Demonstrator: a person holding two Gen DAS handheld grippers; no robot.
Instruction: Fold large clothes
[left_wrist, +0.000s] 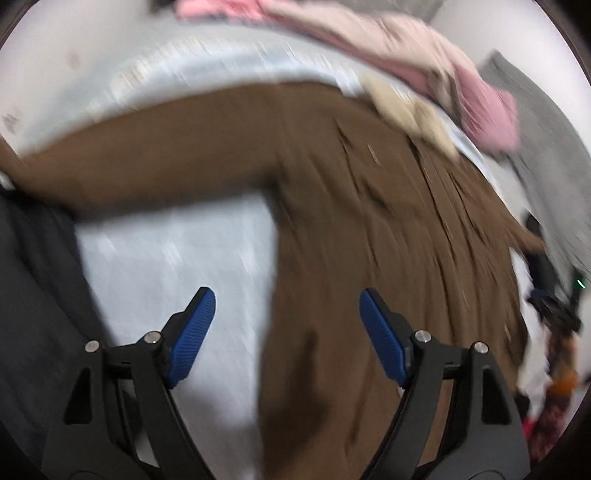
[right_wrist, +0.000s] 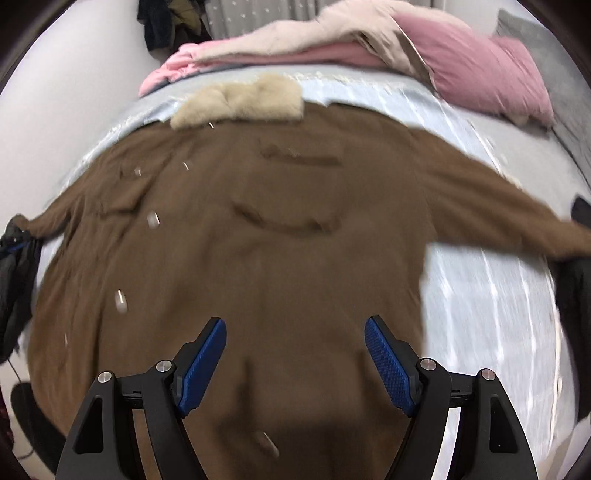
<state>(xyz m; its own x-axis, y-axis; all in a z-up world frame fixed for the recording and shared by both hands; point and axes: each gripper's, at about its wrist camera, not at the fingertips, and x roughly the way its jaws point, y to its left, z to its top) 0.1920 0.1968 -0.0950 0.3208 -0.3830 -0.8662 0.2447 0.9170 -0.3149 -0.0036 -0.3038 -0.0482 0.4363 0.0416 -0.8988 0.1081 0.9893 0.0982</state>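
Coat (right_wrist: 229, 236) fabric lies spread flat on the bed (right_wrist: 480, 295), collar far, sleeves out sideways. Right gripper (right_wrist: 295, 365) hangs over the lower body, left gripper (left_wrist: 288, 332) over the body's edge below a sleeve (left_wrist: 147, 162); both gape, holding nothing.

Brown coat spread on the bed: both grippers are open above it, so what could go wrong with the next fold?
1. The brown coat carries a fur collar at its far end; that bulk may keep a fold from lying flat.
2. Both sleeves run out sideways, one sleeve nearly to the bed's edge; it could slide off.
3. The left gripper and right gripper hold nothing, and both views are blurred, so a hasty grasp may miss.
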